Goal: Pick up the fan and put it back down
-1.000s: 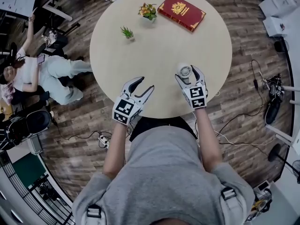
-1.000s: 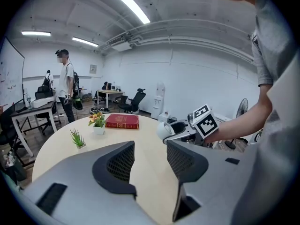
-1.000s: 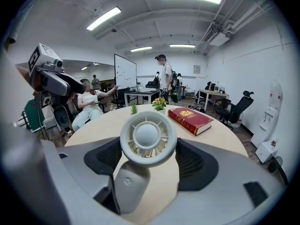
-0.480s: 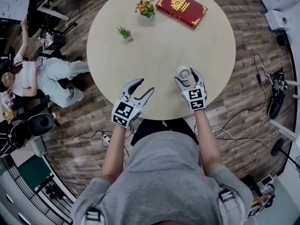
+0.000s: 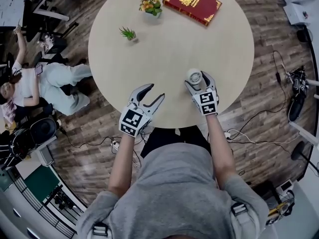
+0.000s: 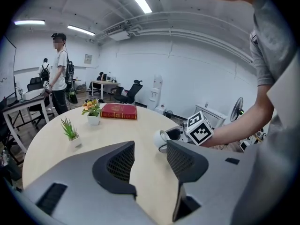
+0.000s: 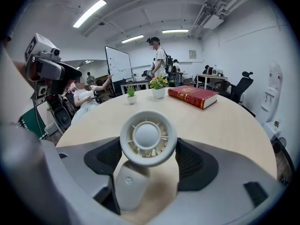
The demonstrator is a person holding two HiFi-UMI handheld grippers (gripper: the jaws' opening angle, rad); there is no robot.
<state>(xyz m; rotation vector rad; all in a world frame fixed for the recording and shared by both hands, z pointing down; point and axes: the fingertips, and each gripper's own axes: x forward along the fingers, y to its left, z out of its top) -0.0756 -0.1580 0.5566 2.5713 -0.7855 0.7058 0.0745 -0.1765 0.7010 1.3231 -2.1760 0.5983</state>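
A small white desk fan (image 5: 194, 76) with a round grille stands upright between the jaws of my right gripper (image 5: 198, 79), near the front edge of the round beige table (image 5: 169, 44). In the right gripper view the fan's head (image 7: 148, 137) fills the gap and both pads press on its sides, so that gripper (image 7: 150, 157) is shut on it. I cannot tell whether its base touches the tabletop. My left gripper (image 5: 154, 91) hangs open over the table's front edge, left of the fan, nothing between its jaws (image 6: 150, 161). The fan (image 6: 161, 138) shows beyond them.
At the far side of the table lie a red book (image 5: 192, 4), a pot of orange flowers (image 5: 151, 5) and a tiny green plant (image 5: 128, 33). A person (image 5: 45, 81) sits left of the table. Cables and gear lie on the wooden floor around it.
My right gripper has sunk toward the tabletop with the fan still in its jaws. The left gripper has dropped a little too and stays open.
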